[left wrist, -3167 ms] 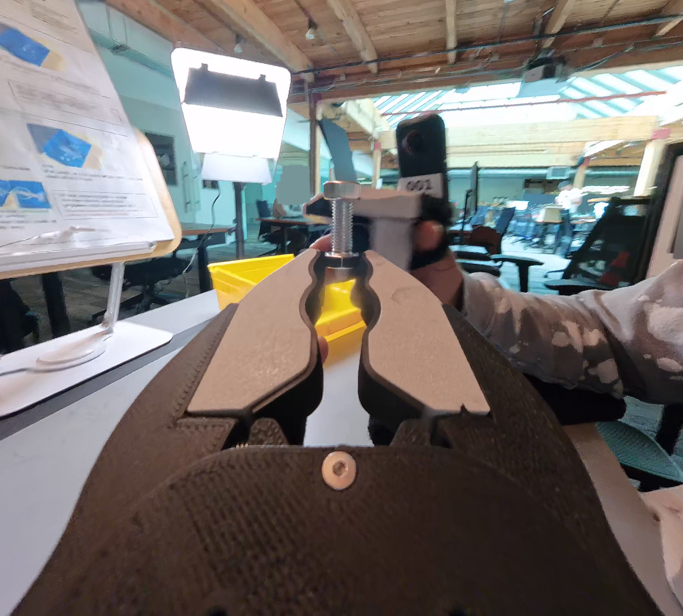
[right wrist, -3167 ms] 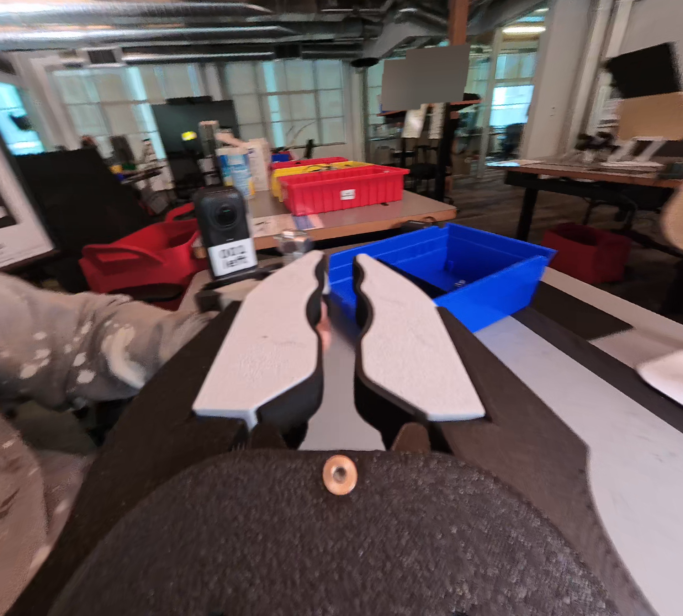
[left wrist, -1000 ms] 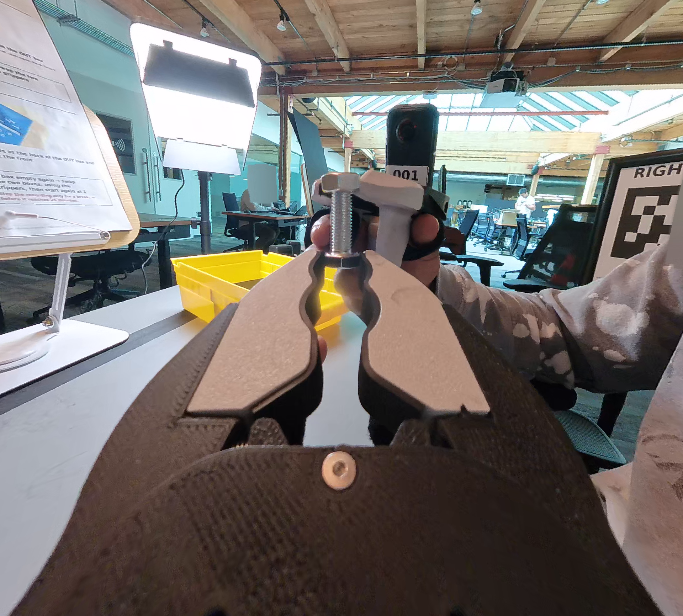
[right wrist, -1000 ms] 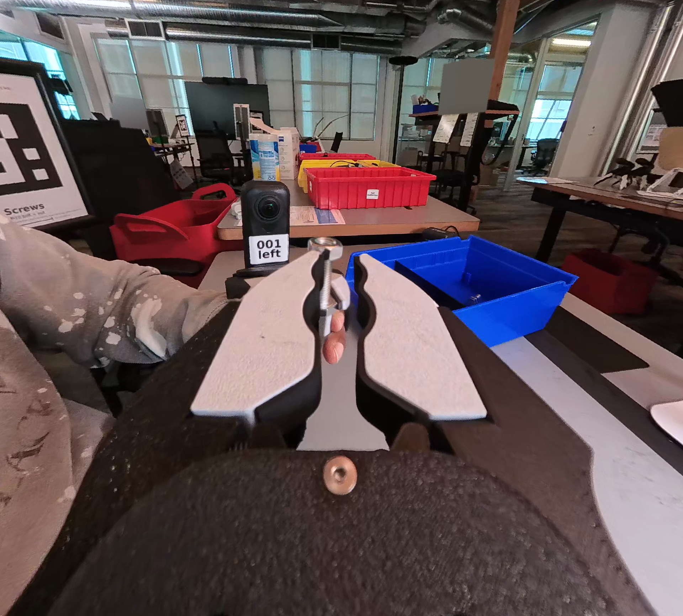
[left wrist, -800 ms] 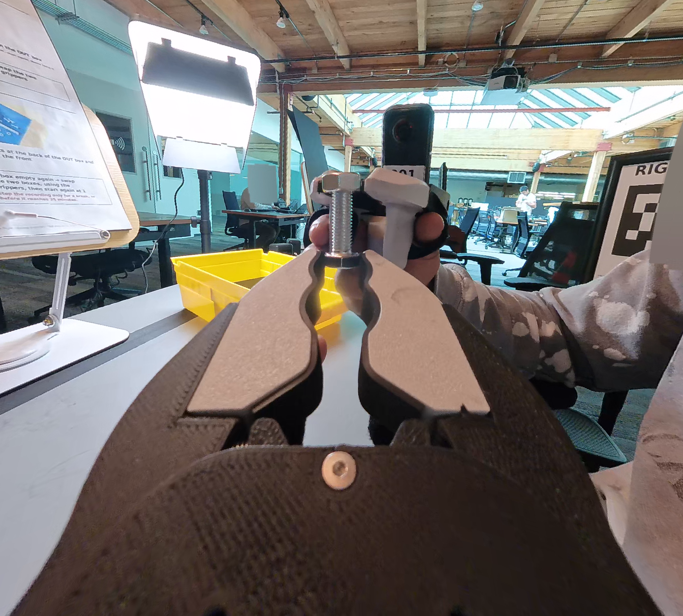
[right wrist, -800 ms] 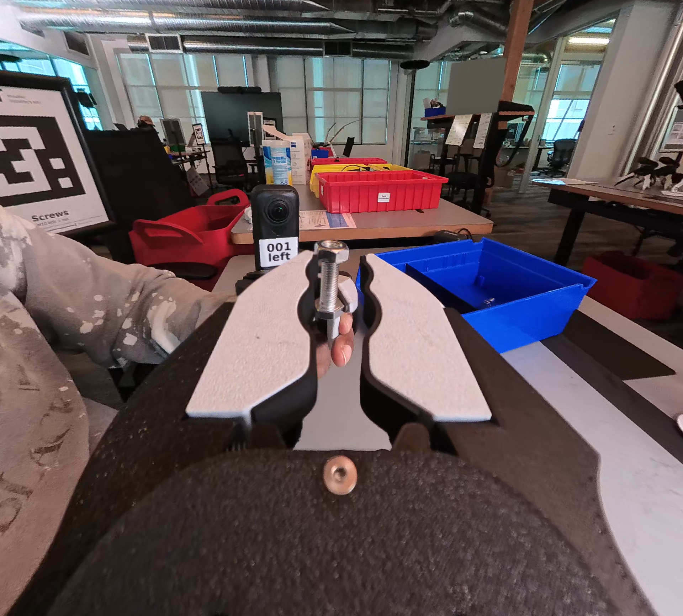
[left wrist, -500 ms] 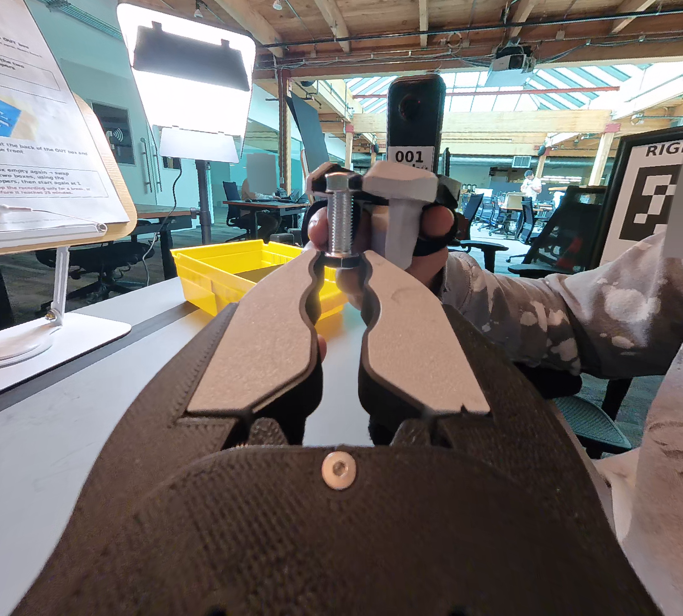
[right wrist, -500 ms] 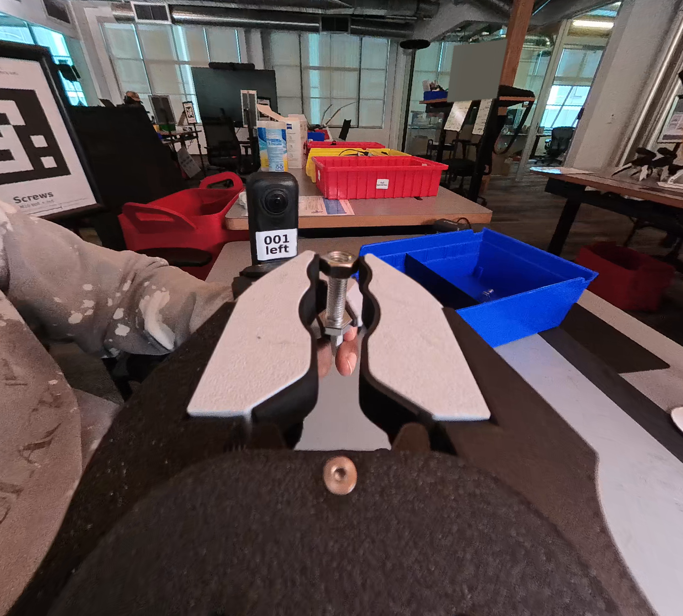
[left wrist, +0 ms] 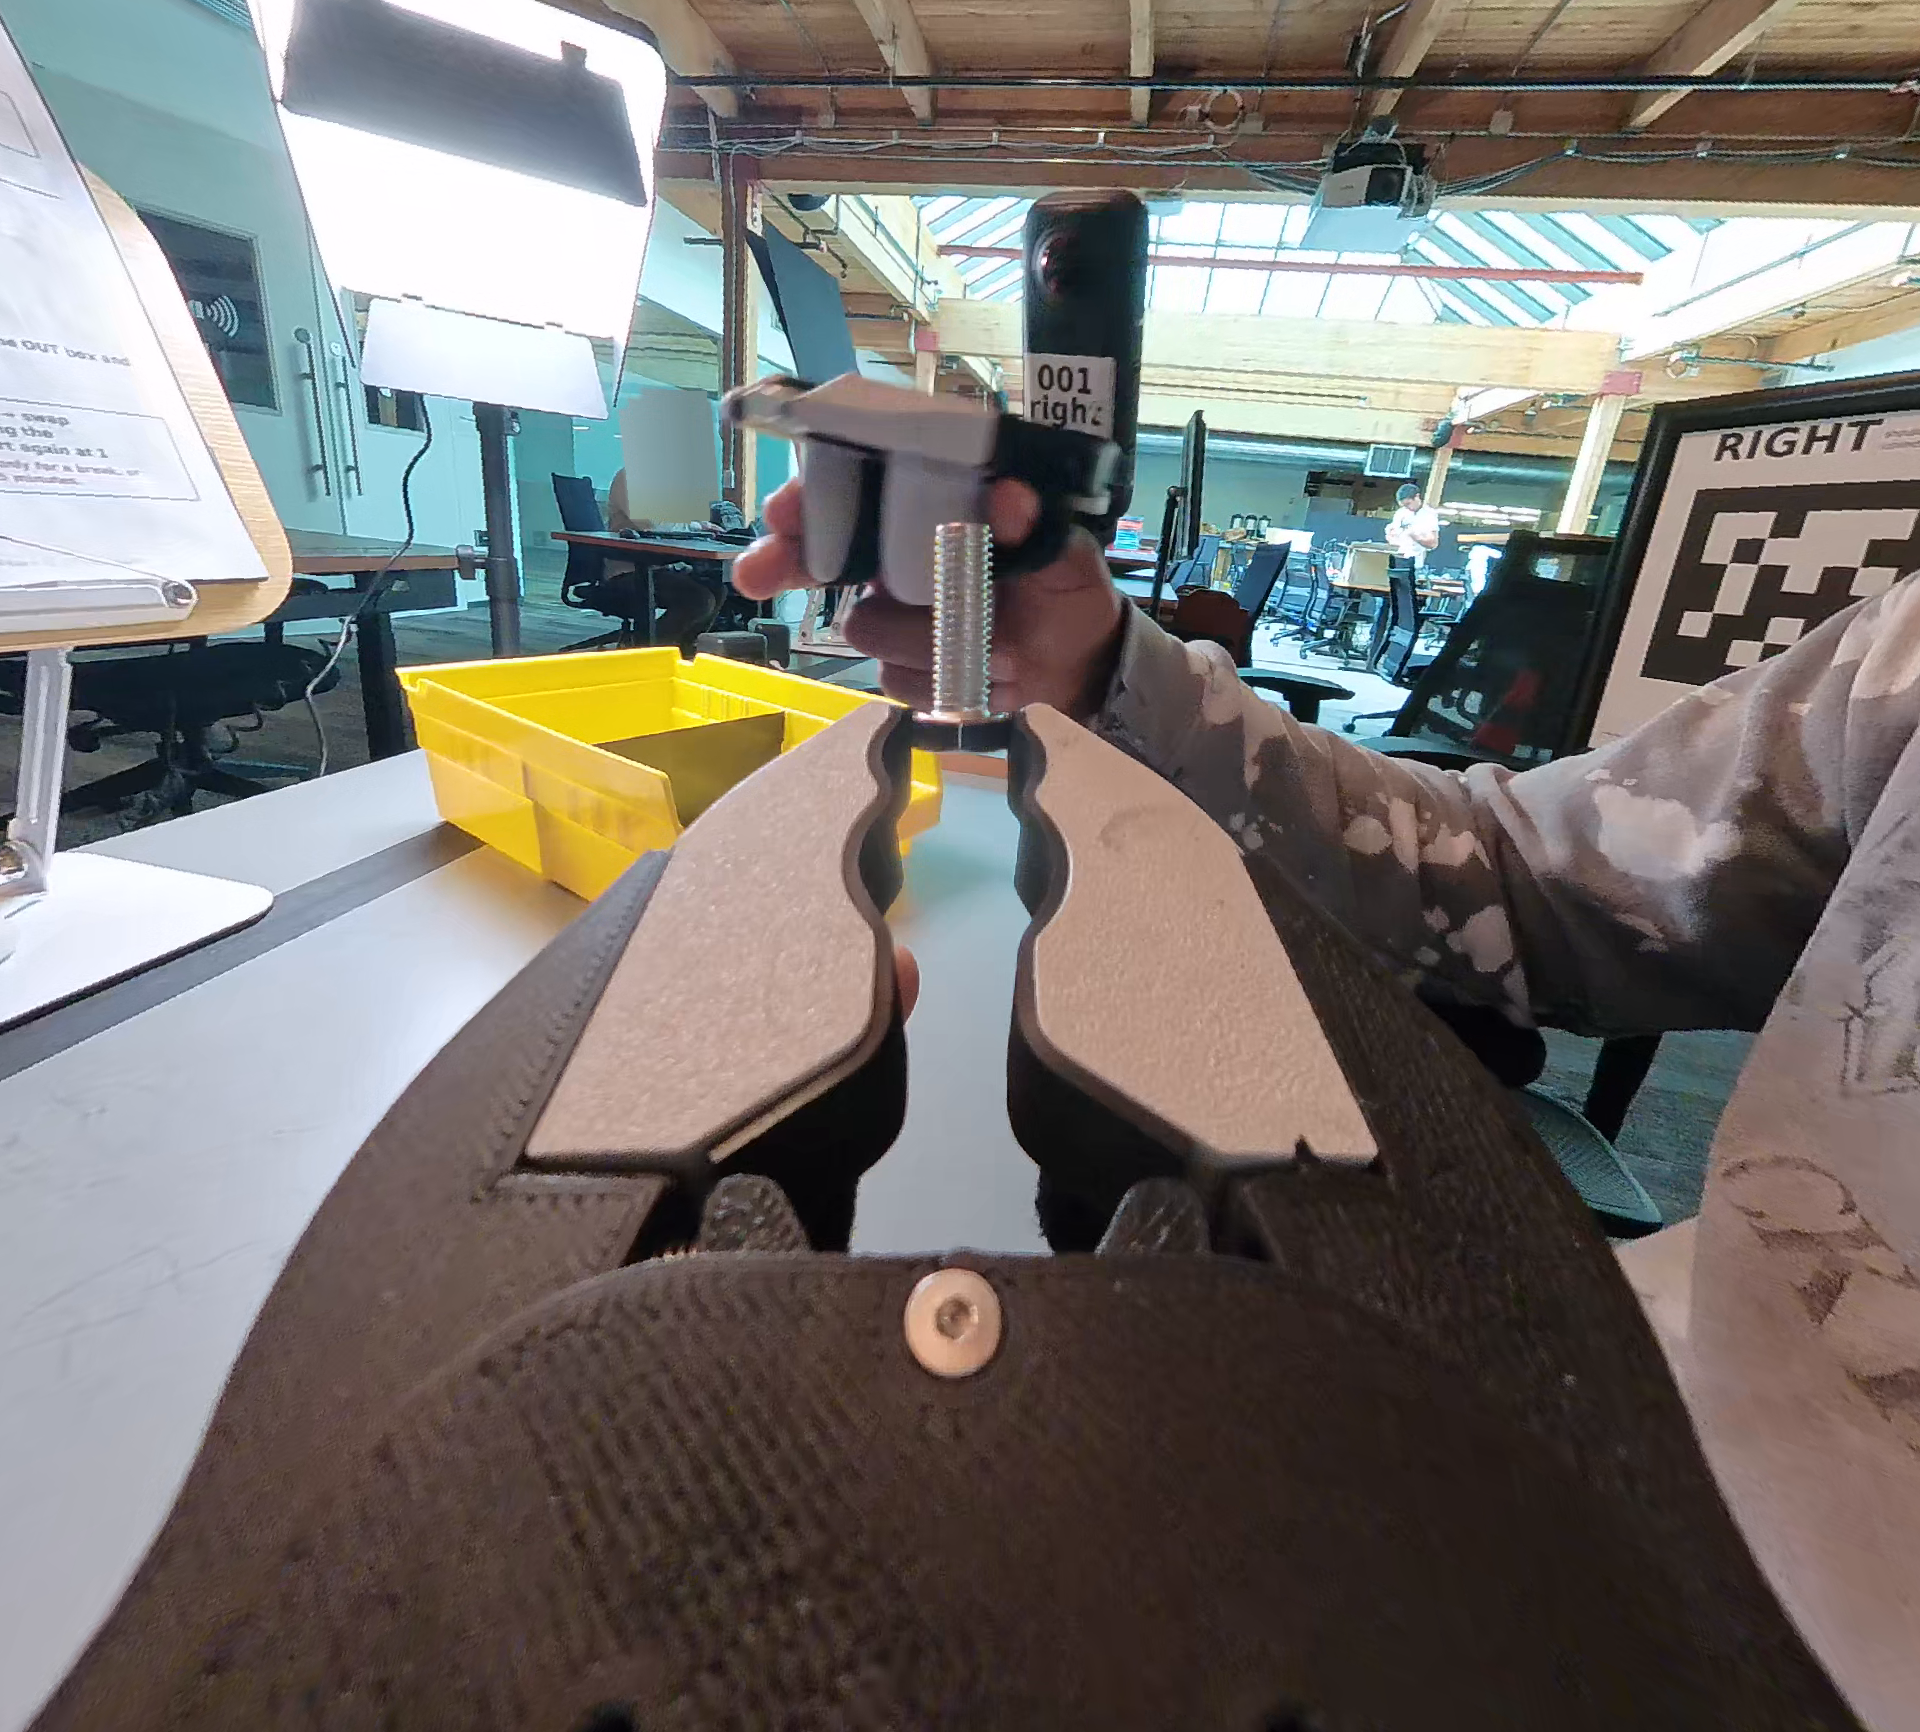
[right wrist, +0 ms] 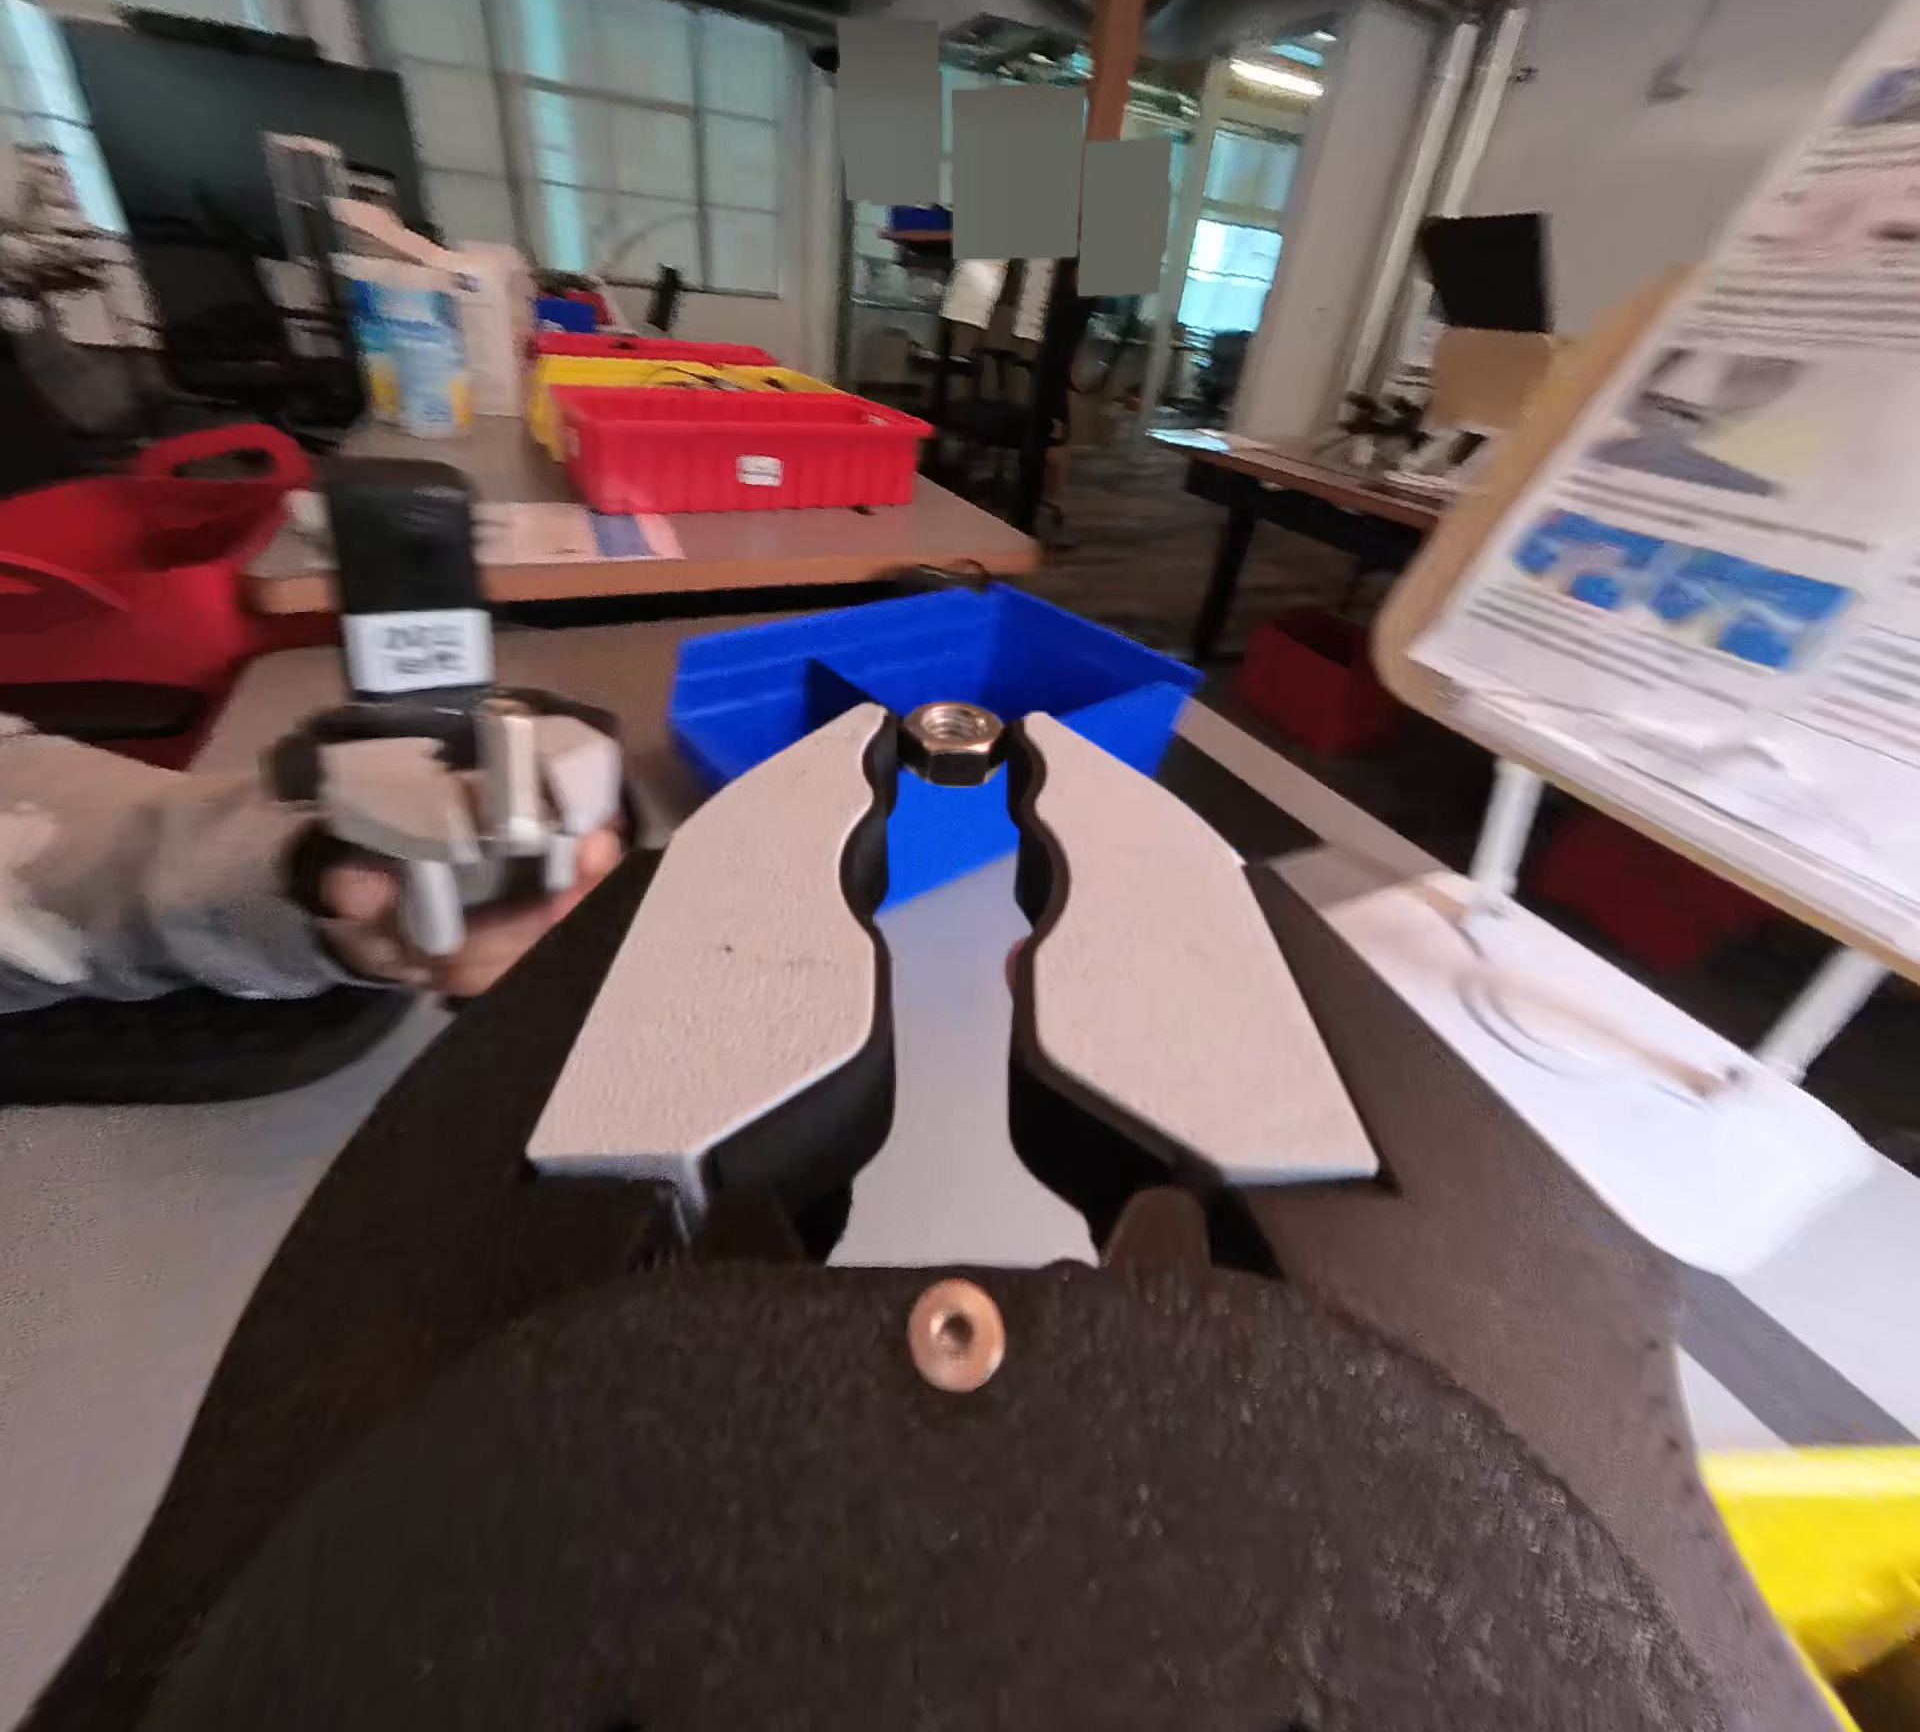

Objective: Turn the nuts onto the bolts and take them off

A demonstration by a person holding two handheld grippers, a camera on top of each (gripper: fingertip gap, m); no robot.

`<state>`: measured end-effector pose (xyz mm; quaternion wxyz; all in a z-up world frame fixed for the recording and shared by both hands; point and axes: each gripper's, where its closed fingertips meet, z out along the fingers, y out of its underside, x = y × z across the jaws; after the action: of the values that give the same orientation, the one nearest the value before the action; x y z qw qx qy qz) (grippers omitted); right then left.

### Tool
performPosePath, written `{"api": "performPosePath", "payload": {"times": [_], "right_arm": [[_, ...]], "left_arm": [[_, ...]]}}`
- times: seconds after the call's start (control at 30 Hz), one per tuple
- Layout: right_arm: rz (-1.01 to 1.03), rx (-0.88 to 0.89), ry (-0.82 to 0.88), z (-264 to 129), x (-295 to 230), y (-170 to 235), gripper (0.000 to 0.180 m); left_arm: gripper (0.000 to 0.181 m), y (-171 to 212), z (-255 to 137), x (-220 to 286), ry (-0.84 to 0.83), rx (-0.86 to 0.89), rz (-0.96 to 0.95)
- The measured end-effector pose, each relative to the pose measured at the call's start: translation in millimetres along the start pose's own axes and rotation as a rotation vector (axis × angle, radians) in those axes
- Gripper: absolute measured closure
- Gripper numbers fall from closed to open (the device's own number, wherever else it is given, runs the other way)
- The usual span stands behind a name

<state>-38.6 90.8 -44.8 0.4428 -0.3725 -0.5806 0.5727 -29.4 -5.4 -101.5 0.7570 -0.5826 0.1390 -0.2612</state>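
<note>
Since the nut [right wrist: 950, 744] is now free of the thread, pinched flat between the tips of the right hand-held gripper [right wrist: 952, 752] with its hole facing up, the step in hand looks like putting the parted pieces away. That hand-held gripper sits in front of the blue bin [right wrist: 1081, 656], so carrying the nut over the rim before letting go should keep it from bouncing off the worktop [right wrist: 156, 1267]. Meanwhile the left hand-held gripper [left wrist: 958, 732] clamps the bolt [left wrist: 961, 617] by its head, shank pointing up, well above the worktop; keeping it upright and squeezed avoids a slip. A yellow bin [left wrist: 540, 752] stands just beyond it.
</note>
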Motion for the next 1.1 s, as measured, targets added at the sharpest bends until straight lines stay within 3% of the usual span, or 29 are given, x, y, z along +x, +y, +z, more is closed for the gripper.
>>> {"api": "performPosePath", "payload": {"times": [0.13,0.2,0.3,0.43,0.6,0.8,0.93,1.0,1.1], "right_arm": [[-0.088,-0.305,0.501,-59,129,56,0.160],[-0.049,-0.499,0.642,-96,177,100,0.160],[0.134,-0.671,0.630,-114,199,158,0.160],[0.141,-0.939,0.629,-123,216,216,0.160],[0.135,-1.094,0.618,-125,224,249,0.160],[0.112,-0.998,0.667,-128,229,224,0.146],[-0.003,-0.675,0.639,-108,217,142,0.148],[-0.081,-0.500,0.506,-84,183,94,0.151],[-0.128,-0.379,0.130,-43,93,53,0.155]], "left_arm": [[0.162,3,0,-3,-0.017,-0.013,0.005],[0.162,7,1,-5,-0.019,-0.026,0.004],[0.162,16,3,-9,-0.027,-0.054,0.001],[0.162,24,4,-12,-0.031,-0.079,-0.007],[0.162,27,2,-17,-0.043,-0.091,-0.011],[0.162,36,-1,-29,-0.097,-0.137,-0.037],[0.162,41,-2,-36,-0.143,-0.179,-0.044],[0.162,44,-3,-40,-0.163,-0.198,-0.046],[0.163,54,-3,-43,-0.183,-0.263,0.000]]}}
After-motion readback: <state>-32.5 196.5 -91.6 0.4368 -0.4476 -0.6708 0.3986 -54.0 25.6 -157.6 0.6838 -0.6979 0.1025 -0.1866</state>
